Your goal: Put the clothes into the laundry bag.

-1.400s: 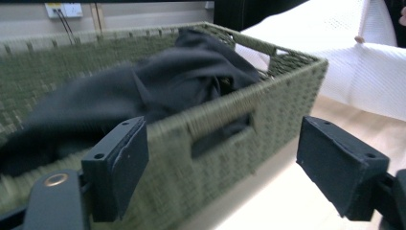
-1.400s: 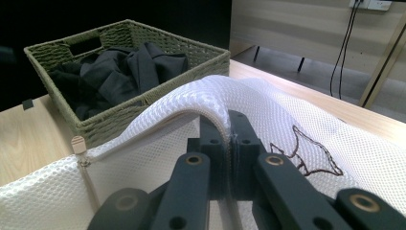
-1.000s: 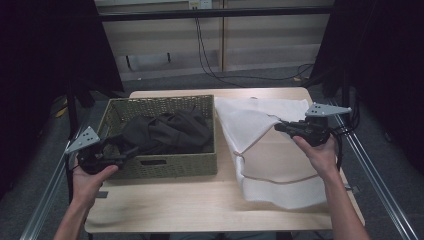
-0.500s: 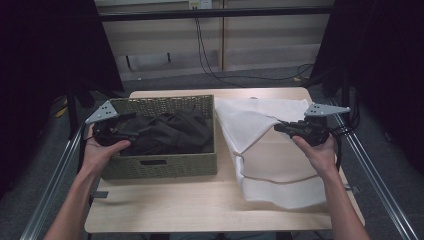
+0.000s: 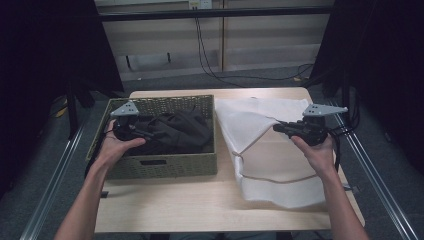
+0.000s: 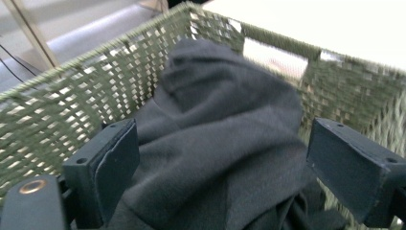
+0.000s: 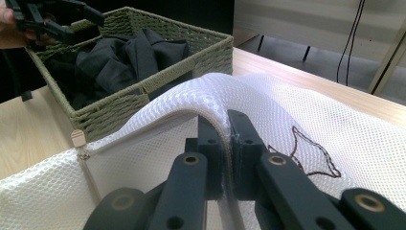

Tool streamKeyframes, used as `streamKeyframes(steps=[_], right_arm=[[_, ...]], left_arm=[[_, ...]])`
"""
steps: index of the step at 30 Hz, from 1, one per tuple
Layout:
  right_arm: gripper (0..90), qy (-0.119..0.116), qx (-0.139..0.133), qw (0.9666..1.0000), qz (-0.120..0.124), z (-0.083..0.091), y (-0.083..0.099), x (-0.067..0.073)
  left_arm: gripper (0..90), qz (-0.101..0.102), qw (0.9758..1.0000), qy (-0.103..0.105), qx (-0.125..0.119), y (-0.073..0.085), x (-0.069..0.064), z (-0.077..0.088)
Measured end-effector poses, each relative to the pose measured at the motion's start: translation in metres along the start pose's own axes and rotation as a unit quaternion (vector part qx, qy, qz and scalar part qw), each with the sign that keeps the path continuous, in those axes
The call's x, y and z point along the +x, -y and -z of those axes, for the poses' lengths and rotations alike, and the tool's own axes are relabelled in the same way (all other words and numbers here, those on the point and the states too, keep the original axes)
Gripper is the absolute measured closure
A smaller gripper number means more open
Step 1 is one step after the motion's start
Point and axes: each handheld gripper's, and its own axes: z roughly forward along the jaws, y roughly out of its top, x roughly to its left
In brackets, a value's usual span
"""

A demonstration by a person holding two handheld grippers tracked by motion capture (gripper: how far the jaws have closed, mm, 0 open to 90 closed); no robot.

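A green woven basket on the table's left half holds a crumpled dark garment. My left gripper hovers over the basket's left part. Its jaws have just been opening and stand wide apart, with the dark garment between and below them, untouched by the pads. To the right lies a white mesh bag. My right gripper is shut on the bag's raised zip edge, and holds that edge up off the table.
The light wooden table has bare space in front of the basket. A beige zip pull sits at the bag's edge near the basket. Metal rails run along both sides, and cables hang behind.
My left hand moved from beside the basket's front left corner up and over the basket's left part, above the garment. The right gripper kept still, holding the bag.
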Motion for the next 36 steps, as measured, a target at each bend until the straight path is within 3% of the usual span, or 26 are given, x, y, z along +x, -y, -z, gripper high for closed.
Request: streamKeyframes(steps=[2, 8, 10, 11, 12, 13, 14, 15, 16, 17, 20, 21, 22, 27, 29, 30, 34, 35, 36], right_arm=[[85.2, 0.001, 0.003, 1.0, 0.0, 0.0, 0.0, 0.0], [85.2, 0.003, 0.011, 0.9999, 0.0, -0.003, 0.001, 0.0], [85.3, 0.002, 0.014, 0.9999, 0.001, -0.004, 0.002, -0.001], [85.3, 0.001, 0.014, 0.9999, 0.001, -0.005, 0.002, 0.0], [85.3, 0.001, 0.014, 0.9999, 0.001, -0.005, 0.002, 0.0], [85.5, 0.0, 0.018, 0.9998, 0.002, -0.006, 0.002, 0.0], [85.6, 0.0, 0.018, 0.9998, 0.002, -0.006, 0.003, 0.0], [85.7, -0.001, 0.018, 0.9998, 0.003, -0.007, 0.003, 0.0], [85.7, -0.001, 0.019, 0.9998, 0.002, -0.007, 0.003, 0.0], [85.7, -0.002, 0.02, 0.9998, 0.002, -0.008, 0.004, 0.0], [85.7, -0.001, 0.022, 0.9998, 0.002, -0.008, 0.004, -0.001], [85.7, 0.0, 0.022, 0.9997, 0.001, -0.008, 0.005, -0.001], [85.7, 0.001, 0.023, 0.9997, 0.001, -0.008, 0.005, -0.001], [85.7, 0.004, 0.024, 0.9997, 0.002, -0.009, 0.006, -0.002], [85.7, 0.004, 0.025, 0.9997, 0.003, -0.009, 0.006, -0.002], [85.7, 0.005, 0.026, 0.9996, 0.004, -0.009, 0.006, -0.002], [85.7, 0.005, 0.029, 0.9996, 0.002, -0.011, 0.007, -0.001], [85.7, 0.005, 0.03, 0.9995, 0.002, -0.011, 0.007, -0.001], [85.7, 0.005, 0.031, 0.9995, 0.004, -0.011, 0.007, -0.001]], left_arm=[[6.8, 0.003, 0.9998, 0.012, 0.015, 0.002, 0.0, -0.005], [5.2, -0.021, 0.9979, 0.021, 0.058, 0.003, -0.004, -0.014], [3.6, -0.026, 0.9957, 0.03, 0.083, 0.006, -0.004, -0.019], [4.1, -0.04, 0.9931, 0.027, 0.107, 0.007, -0.004, -0.021], [4.4, -0.04, 0.9931, 0.027, 0.107, 0.007, -0.004, -0.021], [3.5, -0.054, 0.9897, 0.025, 0.13, 0.009, -0.002, -0.026], [3.4, -0.054, 0.9897, 0.025, 0.13, 0.009, -0.002, -0.026], [3.2, -0.056, 0.9875, 0.024, 0.145, 0.009, 0.002, -0.03], [2.7, -0.056, 0.9875, 0.024, 0.145, 0.009, 0.002, -0.03], [2.3, -0.057, 0.9844, 0.03, 0.163, 0.011, 0.009, -0.033], [0.0, -0.041, 0.9841, 0.034, 0.17, 0.014, 0.015, -0.036], [0.0, -0.047, 0.9803, 0.048, 0.186, 0.017, 0.014, -0.043], [0.0, -0.048, 0.979, 0.047, 0.193, 0.017, 0.013, -0.045], [0.0, -0.023, 0.9763, 0.066, 0.205, 0.022, 0.016, -0.052], [0.0, -0.039, 0.972, 0.055, 0.225, 0.027, 0.013, -0.058], [0.0, -0.052, 0.9676, 0.052, 0.242, 0.029, 0.013, -0.061], [0.0, -0.036, 0.9703, 0.059, 0.232, 0.034, 0.018, -0.064], [0.0, -0.05, 0.9672, 0.058, 0.242, 0.034, 0.019, -0.065], [0.0, -0.05, 0.9668, 0.054, 0.245, 0.035, 0.017, -0.067]])
